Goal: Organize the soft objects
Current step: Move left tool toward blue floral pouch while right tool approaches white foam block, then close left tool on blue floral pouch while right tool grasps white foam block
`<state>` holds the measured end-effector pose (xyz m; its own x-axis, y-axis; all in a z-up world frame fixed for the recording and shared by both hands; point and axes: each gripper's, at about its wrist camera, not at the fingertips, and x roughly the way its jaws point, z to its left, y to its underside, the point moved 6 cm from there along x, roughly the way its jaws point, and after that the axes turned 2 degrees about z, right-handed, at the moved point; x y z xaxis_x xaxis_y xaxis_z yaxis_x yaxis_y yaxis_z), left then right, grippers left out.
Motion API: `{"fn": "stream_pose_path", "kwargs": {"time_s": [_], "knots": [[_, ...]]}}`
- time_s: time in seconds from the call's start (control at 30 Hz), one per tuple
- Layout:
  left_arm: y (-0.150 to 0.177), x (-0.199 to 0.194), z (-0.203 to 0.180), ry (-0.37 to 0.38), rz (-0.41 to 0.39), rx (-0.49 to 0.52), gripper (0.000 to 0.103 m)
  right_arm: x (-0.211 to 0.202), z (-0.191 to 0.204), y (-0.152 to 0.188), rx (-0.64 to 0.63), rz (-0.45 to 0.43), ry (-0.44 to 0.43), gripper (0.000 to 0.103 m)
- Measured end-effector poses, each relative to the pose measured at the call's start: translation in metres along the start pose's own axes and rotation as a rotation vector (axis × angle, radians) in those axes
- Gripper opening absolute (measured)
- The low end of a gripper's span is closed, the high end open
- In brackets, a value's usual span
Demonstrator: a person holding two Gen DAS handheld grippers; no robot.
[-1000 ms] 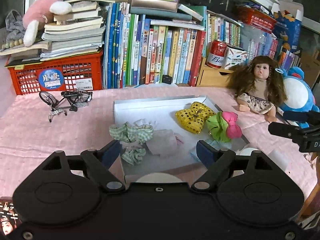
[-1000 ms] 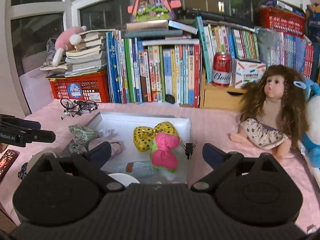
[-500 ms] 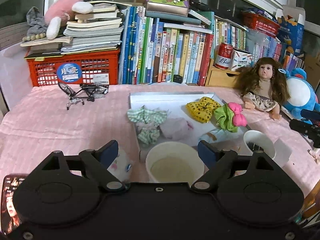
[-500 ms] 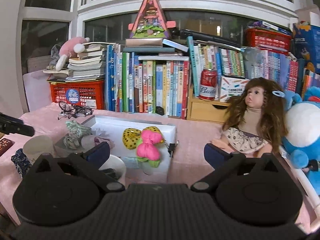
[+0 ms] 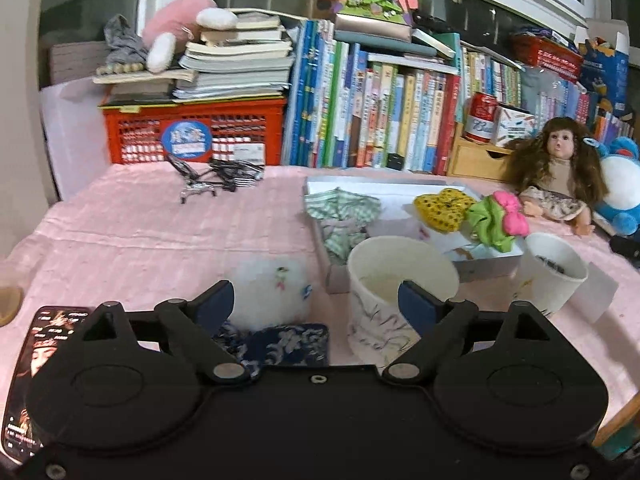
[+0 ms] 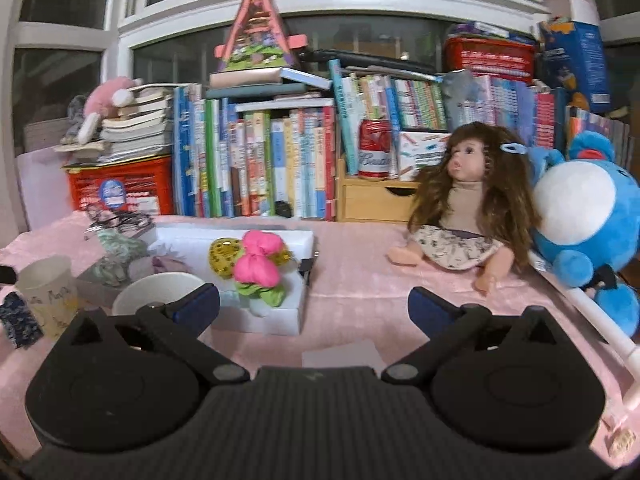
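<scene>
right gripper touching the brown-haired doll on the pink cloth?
Apart. In the right wrist view the right gripper is open with nothing between its fingers, and bare pink tablecloth shows between its fingertips and the brown-haired doll.

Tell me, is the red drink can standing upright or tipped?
Upright: the red drink can stands on its base atop the small wooden drawer box.

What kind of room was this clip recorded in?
Most likely a home, perhaps a child's room or study: a table under a pink cloth against a window, a packed row of children's books, and a doll beside a blue plush toy.
</scene>
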<state>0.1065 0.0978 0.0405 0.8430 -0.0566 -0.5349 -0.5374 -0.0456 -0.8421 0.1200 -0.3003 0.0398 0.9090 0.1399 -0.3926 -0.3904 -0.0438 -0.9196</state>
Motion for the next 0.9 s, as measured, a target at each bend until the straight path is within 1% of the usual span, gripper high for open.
{"fn": "stream_pose_path", "kwargs": {"time_s": [0.1,0.3,0.43,0.63,0.9], "knots": [[0.009,-0.005,0.003,-0.023,-0.052,-0.005,0.091,0.0,-0.001,0.004,0.012,-0.021,0.03,0.103],[0.02,-0.012,0.006,-0.033,-0.055,0.004,0.092,0.001,-0.005,0.019,0.015,-0.022,0.065,0.103],[0.032,-0.011,0.009,-0.052,-0.034,0.014,0.092,0.003,-0.006,0.031,0.009,-0.005,0.085,0.103],[0.051,0.003,0.018,-0.092,0.017,0.007,0.092,0.009,-0.004,0.049,-0.005,0.034,0.1,0.103],[0.064,0.019,0.019,-0.139,0.012,-0.003,0.092,0.022,-0.001,0.063,-0.031,0.084,0.113,0.103]]}}
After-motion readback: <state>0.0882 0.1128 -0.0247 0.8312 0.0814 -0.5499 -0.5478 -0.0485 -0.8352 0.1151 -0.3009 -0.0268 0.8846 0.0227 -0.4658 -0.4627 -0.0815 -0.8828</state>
